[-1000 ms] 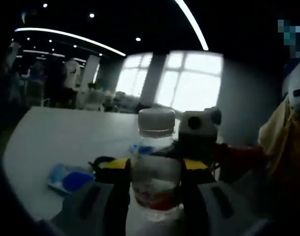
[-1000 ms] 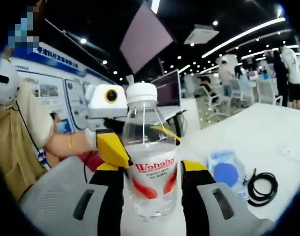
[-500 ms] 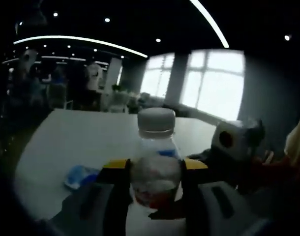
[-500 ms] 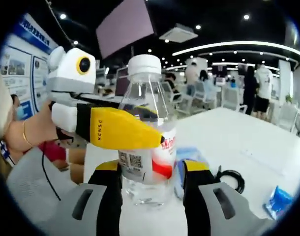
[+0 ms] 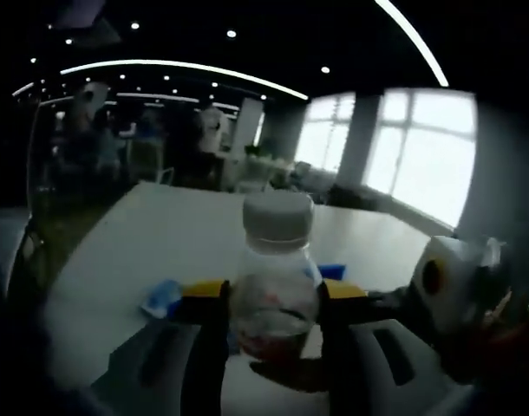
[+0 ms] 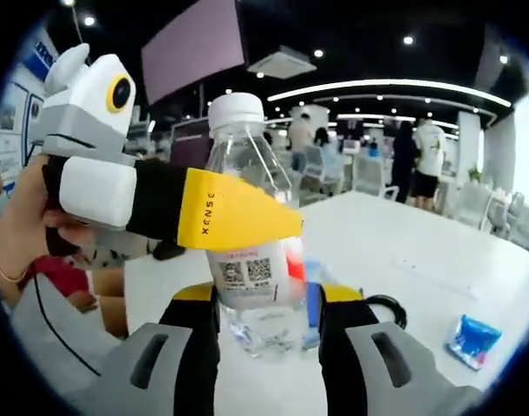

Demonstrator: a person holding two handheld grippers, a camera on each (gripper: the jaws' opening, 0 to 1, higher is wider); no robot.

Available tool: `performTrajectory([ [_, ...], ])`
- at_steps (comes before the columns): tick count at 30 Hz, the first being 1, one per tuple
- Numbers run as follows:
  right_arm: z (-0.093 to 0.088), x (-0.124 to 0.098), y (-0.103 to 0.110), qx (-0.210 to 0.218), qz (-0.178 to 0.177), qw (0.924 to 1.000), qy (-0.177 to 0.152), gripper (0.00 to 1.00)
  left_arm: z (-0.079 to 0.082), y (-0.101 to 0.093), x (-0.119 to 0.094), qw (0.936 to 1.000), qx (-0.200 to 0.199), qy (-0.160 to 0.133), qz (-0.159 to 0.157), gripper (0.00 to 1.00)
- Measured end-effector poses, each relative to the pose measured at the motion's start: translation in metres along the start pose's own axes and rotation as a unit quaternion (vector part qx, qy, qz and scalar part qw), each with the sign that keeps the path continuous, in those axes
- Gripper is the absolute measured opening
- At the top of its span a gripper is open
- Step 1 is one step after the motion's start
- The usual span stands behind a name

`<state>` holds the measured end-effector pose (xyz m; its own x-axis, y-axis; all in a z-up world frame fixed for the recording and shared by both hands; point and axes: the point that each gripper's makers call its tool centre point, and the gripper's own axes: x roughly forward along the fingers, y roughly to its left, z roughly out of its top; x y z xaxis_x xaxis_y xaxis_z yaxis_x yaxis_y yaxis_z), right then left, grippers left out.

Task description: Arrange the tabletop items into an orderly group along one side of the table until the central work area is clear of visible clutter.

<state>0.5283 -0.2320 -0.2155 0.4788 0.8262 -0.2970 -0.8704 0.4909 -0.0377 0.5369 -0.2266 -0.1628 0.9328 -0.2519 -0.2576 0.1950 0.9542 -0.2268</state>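
A clear water bottle (image 5: 273, 299) with a white cap and a red label stands upright between the jaws of my left gripper (image 5: 271, 290), which is shut on it. My right gripper (image 6: 269, 299) is shut on the same bottle (image 6: 251, 165) from the other side, low on its body. In the right gripper view the left gripper (image 6: 273, 230) comes in from the left, held by a hand, with one yellow jaw across the front of the label. In the left gripper view the right gripper's body (image 5: 447, 286) shows at the right.
The white table (image 6: 403, 251) stretches away behind the bottle. On it lie a coiled black cable (image 6: 388, 305), a small blue packet (image 6: 473, 338) and a blue pouch (image 6: 311, 282) behind the bottle. Another blue packet (image 5: 165, 297) lies left of the bottle. People stand far behind.
Both views have swung round with the bottle still between both pairs of jaws. The left gripper's yellow jaw now lies further across the label, and a blue packet has come into the right gripper view.
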Motion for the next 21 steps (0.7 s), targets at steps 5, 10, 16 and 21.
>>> performTrajectory([
  [5,0.001,0.001,0.004,-0.002,0.007,1.0,-0.003,0.43,-0.001,0.0,-0.007,0.9993,-0.001,0.005,0.037,0.38],
  [10,0.002,0.001,0.009,-0.013,0.018,0.9997,-0.006,0.42,-0.004,-0.002,-0.011,0.9983,-0.025,0.01,0.051,0.38],
  [16,0.002,-0.001,0.014,-0.035,0.034,0.9987,-0.013,0.41,-0.006,-0.003,-0.018,0.9958,-0.037,0.005,0.084,0.38],
  [21,0.008,-0.002,0.019,-0.023,0.05,0.998,-0.03,0.39,0.0,-0.003,-0.02,0.9952,-0.016,-0.009,0.096,0.39],
])
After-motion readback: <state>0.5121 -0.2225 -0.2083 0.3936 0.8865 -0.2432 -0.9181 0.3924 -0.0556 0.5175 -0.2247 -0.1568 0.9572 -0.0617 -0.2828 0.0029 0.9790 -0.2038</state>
